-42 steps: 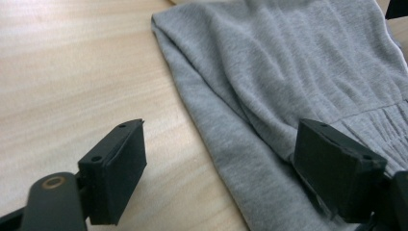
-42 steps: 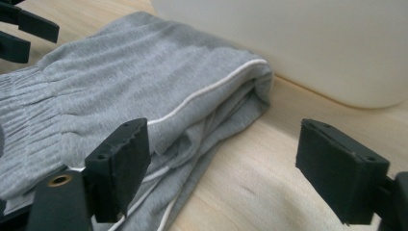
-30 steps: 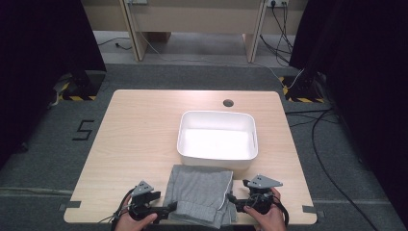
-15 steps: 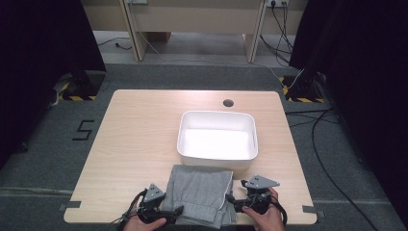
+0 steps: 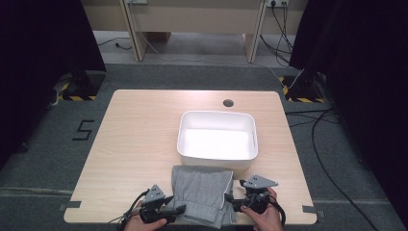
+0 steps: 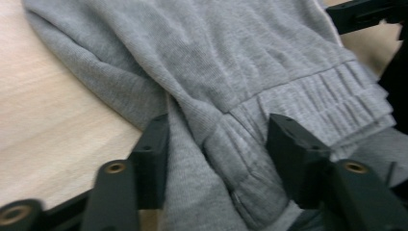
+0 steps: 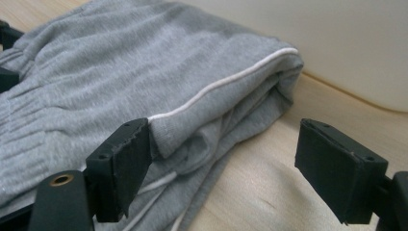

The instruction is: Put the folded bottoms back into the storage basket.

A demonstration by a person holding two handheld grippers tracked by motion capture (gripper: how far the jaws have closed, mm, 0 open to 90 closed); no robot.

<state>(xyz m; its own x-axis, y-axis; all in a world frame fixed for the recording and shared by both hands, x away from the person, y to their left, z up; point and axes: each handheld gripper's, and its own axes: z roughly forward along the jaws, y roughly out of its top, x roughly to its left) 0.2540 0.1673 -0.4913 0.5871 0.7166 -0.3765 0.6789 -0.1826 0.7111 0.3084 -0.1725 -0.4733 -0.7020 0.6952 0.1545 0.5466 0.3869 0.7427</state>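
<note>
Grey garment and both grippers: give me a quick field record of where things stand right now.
garment: folded grey garment at the table's near edge, in front of the white bin
bin: nothing visible inside
left gripper: jaws have just been closing, with the garment's ribbed edge between them
right gripper: open, one jaw at the folded corner with white piping, the other over bare table

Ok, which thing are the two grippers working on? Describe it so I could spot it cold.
On the light wooden table, look to the near edge, just in front of the white plastic tub. There lies a folded grey knit garment, between the left gripper and the right gripper. It is the one soft thing there, with a ribbed elastic band and thin white piping along one edge.
</note>
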